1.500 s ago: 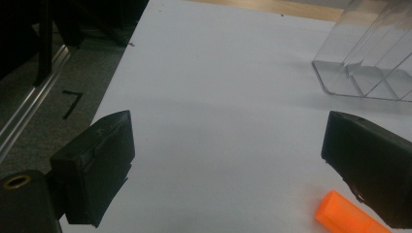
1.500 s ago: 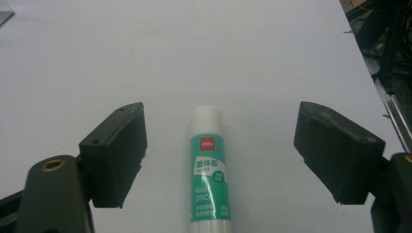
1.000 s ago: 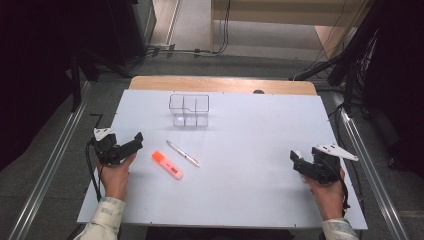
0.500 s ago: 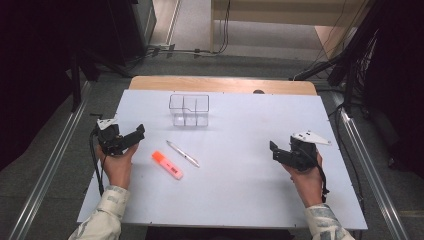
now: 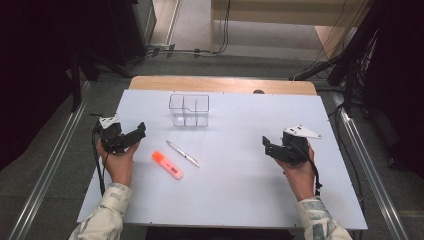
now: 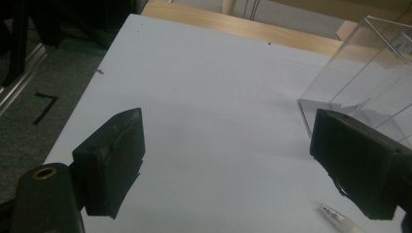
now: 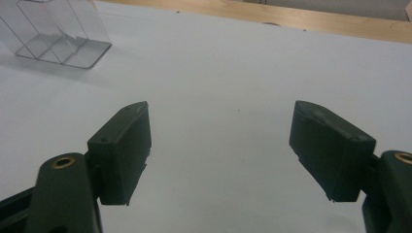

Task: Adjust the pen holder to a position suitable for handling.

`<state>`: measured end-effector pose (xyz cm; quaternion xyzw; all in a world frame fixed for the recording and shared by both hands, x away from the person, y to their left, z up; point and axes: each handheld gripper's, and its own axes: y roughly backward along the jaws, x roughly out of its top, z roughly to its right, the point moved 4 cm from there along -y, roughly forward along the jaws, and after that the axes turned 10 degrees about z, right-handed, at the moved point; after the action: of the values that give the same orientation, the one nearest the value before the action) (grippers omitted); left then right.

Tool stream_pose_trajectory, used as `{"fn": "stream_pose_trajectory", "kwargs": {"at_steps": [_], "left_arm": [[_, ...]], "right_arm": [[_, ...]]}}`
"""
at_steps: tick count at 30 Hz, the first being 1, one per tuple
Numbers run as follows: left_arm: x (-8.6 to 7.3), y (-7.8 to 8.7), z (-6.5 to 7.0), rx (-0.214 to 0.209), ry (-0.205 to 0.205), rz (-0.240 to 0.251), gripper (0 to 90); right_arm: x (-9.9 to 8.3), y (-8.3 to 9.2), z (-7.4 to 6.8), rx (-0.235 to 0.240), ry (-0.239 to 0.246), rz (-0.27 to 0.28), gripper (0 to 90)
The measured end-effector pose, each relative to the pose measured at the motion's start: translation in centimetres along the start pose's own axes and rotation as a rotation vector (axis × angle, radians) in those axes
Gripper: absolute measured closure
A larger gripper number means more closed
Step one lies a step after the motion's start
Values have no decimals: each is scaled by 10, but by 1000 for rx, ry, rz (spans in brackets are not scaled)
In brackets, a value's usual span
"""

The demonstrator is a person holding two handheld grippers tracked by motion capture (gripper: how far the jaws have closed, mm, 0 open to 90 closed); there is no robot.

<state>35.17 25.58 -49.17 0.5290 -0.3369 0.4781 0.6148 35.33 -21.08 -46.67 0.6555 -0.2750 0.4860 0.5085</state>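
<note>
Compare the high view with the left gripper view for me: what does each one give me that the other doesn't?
High view alone: the orange highlighter lying flat, the whole pen beside it, both hands, the right gripper, and the left gripper seen from outside. Left gripper view alone: a close look along that gripper's own jaws, which stand wide apart with nothing between them and have just been closing a little. Shared: the white table, the clear divided organizer, and the pen, of which the left gripper view catches just the tip.
</note>
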Motion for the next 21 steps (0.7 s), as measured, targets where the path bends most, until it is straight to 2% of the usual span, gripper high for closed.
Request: {"fn": "stream_pose_trajectory", "kwargs": {"at_steps": [4,5,7,9,13,14,17,18,19,20,21], "left_arm": [[0,-5,4,-9,-29,0,137],[-1,-7,6,-19,-38,-9,135],[-3,-13,11,-36,-58,-41,123],[-4,-17,15,-32,-91,-45,116],[-3,-25,19,-45,-89,-58,138],[-4,-27,20,-42,-98,-54,171],[-5,-33,22,-35,-144,-53,318],[-4,-38,25,-50,-140,-46,460],[-4,-38,25,-50,-140,-46,537],[-2,-43,29,-88,-136,-44,633],[-2,-47,32,-99,-134,-46,712]], "right_arm": [[3,-10,-10,19,8,-7,222],[5,-14,-17,23,19,-6,227],[6,-16,-20,26,28,-5,229],[9,-21,-28,35,39,-6,234],[15,-34,-42,39,61,-3,282],[17,-38,-46,41,65,-6,310],[20,-52,-56,80,71,0,478],[21,-64,-64,91,105,1,588],[22,-70,-68,94,121,5,636],[22,-77,-73,92,127,-1,685],[23,-85,-77,98,128,-8,727]]}}
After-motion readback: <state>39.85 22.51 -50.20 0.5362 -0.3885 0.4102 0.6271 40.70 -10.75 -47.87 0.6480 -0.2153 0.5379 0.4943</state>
